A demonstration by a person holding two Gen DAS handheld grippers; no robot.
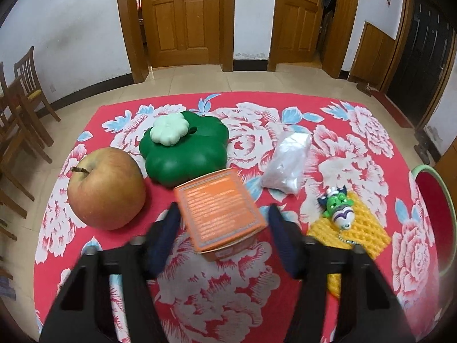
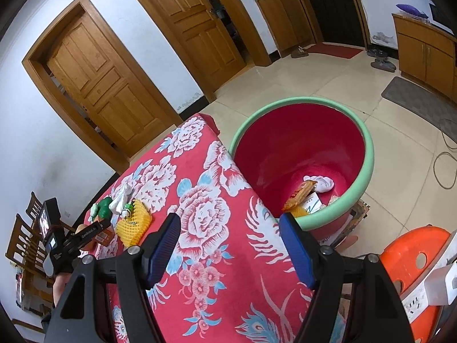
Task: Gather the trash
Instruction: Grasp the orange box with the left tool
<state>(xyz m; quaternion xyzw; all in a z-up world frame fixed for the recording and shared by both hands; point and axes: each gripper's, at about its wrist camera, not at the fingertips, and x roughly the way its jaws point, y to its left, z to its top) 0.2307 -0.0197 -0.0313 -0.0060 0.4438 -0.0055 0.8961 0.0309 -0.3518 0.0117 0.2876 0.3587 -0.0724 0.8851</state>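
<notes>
Left claw wide open w/ orange box between fingers (not touching), right claw open, empty, near red bin.

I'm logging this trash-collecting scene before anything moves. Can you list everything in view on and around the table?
Tablecloth: one, red with white flowers, covering the table.
Apple: one, red-yellow, left side of the table.
Clover-shaped container: one, green with a pale lid, behind the box.
Orange box: one, between the open left fingers.
Plastic bag: one, white, crumpled, right of the container.
Foam net: one, yellow, right side.
Toy keychain: one, green and white, on the net.
Basin: one, red with a green rim, beside the table, holding wrappers.
Stool: one, orange, on the floor.
Left gripper: open around the box.
Right gripper: open, holding nothing.
</notes>
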